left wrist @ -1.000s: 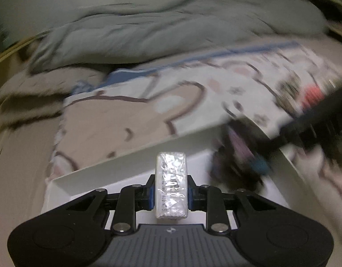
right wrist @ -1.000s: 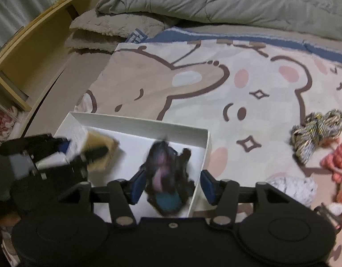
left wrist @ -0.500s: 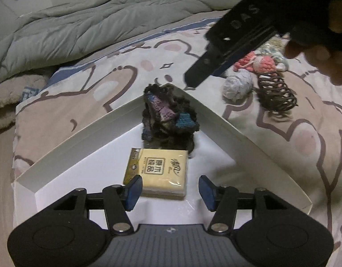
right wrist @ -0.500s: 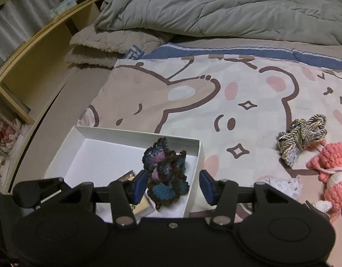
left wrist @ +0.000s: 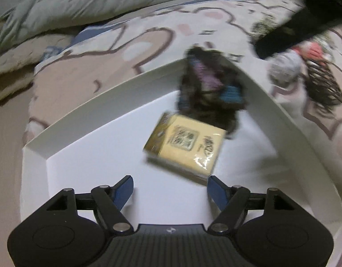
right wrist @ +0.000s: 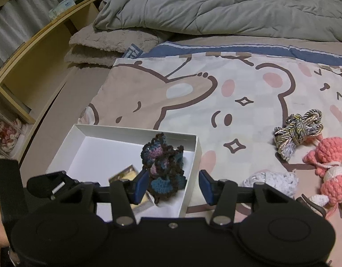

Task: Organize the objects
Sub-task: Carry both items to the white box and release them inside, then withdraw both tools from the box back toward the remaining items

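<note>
The left gripper [left wrist: 171, 188] hangs over the white box [left wrist: 93, 102], jaws opening, nothing pressed between the blue pads. The yellow tissue pack [left wrist: 186, 148] lies flat on the box floor just ahead of them, its long axis slanting from near right to far left, its far end touching the dark crocheted piece [left wrist: 212, 93] in the far corner. The right gripper [right wrist: 172, 185] hovers part open and empty above the box's right wall, crochet and wall showing below between its fingers.

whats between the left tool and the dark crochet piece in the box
The yellow tissue pack lies between the left tool and the crochet piece, seen in the left wrist view.
</note>
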